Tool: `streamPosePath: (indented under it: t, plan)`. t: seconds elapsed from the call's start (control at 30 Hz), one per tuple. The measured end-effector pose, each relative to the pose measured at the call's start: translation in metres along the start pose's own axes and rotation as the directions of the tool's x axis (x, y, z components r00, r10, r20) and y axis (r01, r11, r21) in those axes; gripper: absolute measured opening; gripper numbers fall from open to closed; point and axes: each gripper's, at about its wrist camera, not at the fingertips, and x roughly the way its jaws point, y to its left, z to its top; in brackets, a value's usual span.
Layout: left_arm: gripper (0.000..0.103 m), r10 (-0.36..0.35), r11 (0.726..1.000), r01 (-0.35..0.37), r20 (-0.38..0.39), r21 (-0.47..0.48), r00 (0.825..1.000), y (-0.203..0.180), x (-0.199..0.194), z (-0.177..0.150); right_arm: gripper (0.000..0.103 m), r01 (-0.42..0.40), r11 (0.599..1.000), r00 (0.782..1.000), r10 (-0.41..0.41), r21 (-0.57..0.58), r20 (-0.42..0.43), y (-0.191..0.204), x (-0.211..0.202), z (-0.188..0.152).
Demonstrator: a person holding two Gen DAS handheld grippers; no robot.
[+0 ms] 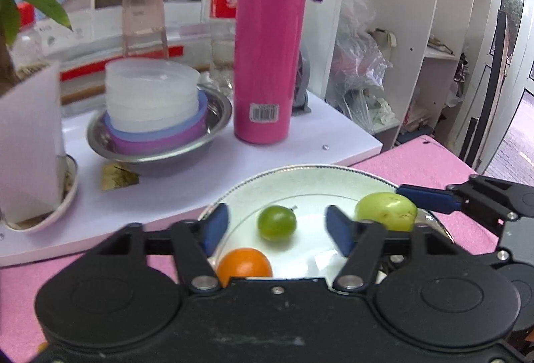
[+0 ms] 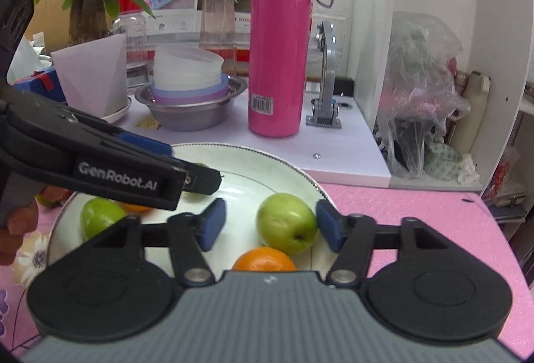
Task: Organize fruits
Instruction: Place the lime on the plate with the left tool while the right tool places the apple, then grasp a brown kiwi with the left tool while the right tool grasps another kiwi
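The left gripper (image 1: 277, 229) has its jaws apart over the white plate (image 1: 310, 176), a small green fruit (image 1: 276, 222) between them and an orange (image 1: 244, 264) at 7 o'clock. The right gripper (image 2: 268, 224) has its jaws apart around a larger green fruit (image 2: 287, 222), its right pad beside it. At 12 o'clock, a pink flask (image 2: 278, 45) stands on the white surface (image 2: 340, 156).

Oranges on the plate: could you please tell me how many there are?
2. One orange lies at the plate's near edge, by the right gripper; a second orange peeks from under the left gripper. Others may be hidden.
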Motion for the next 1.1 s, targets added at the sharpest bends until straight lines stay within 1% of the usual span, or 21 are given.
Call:
streamPosePath:
  t: [0.03,0.07,0.13,0.2,0.27,0.3,0.47,0.63,0.8,0.9,1.0,1.07,1.1]
  plan:
    - [0.085,0.010,1.000,-0.010,0.019,0.001,1.000,0.000,-0.008,-0.002,0.071,0.007,1.000,1.000,-0.007,-0.011,0.010,0.001,-0.004,-0.001]
    - [0.088,0.019,1.000,-0.019,0.032,0.001,0.999,0.000,-0.015,-0.004,0.078,0.015,1.000,1.000,-0.015,-0.020,0.017,0.003,-0.009,-0.003]
    - [0.103,0.039,0.999,-0.039,0.053,-0.007,0.998,-0.001,-0.029,-0.009,0.089,0.023,0.999,0.999,-0.022,-0.025,0.025,0.005,-0.017,-0.006]
    - [0.103,0.057,0.998,-0.056,0.074,-0.011,0.996,-0.003,-0.045,-0.016,0.093,0.013,1.000,0.999,-0.013,-0.017,0.032,0.008,-0.026,-0.009]
    - [0.103,0.058,0.998,-0.058,0.071,-0.011,0.996,-0.004,-0.056,-0.024,0.101,-0.003,1.000,0.999,0.004,-0.007,0.038,0.010,-0.035,-0.011]
    - [0.103,0.064,0.998,-0.063,0.067,-0.018,0.996,-0.005,-0.062,-0.028,0.102,-0.010,1.000,0.999,0.010,-0.002,0.040,0.012,-0.038,-0.013]
    - [0.103,0.093,0.995,-0.090,0.059,-0.046,0.994,-0.002,-0.089,-0.048,0.102,-0.041,0.999,0.998,0.041,0.007,0.039,0.024,-0.056,-0.019]
    - [0.103,0.140,0.985,-0.135,0.046,-0.110,0.989,0.013,-0.115,-0.070,0.102,-0.071,0.997,0.997,0.071,-0.014,0.034,0.038,-0.067,-0.022]
    - [0.103,0.217,0.960,-0.208,0.026,-0.185,0.976,0.036,-0.141,-0.092,0.102,-0.117,0.993,0.993,0.118,-0.036,0.031,0.058,-0.076,-0.024]
    - [0.103,0.246,0.945,-0.236,0.014,-0.225,0.969,0.054,-0.154,-0.105,0.102,-0.153,0.986,0.988,0.155,-0.059,0.025,0.074,-0.080,-0.023]
    - [0.103,0.268,0.930,-0.257,0.007,-0.262,0.963,0.069,-0.165,-0.114,0.097,-0.200,0.977,0.979,0.201,-0.080,0.011,0.091,-0.081,-0.020]
    - [0.103,0.277,0.923,-0.263,0.011,-0.280,0.961,0.077,-0.172,-0.119,0.088,-0.226,0.969,0.974,0.227,-0.097,-0.001,0.103,-0.080,-0.018]
    - [0.103,0.280,0.921,-0.264,0.017,-0.287,0.960,0.082,-0.177,-0.122,0.086,-0.236,0.966,0.972,0.236,-0.108,-0.008,0.111,-0.079,-0.017]
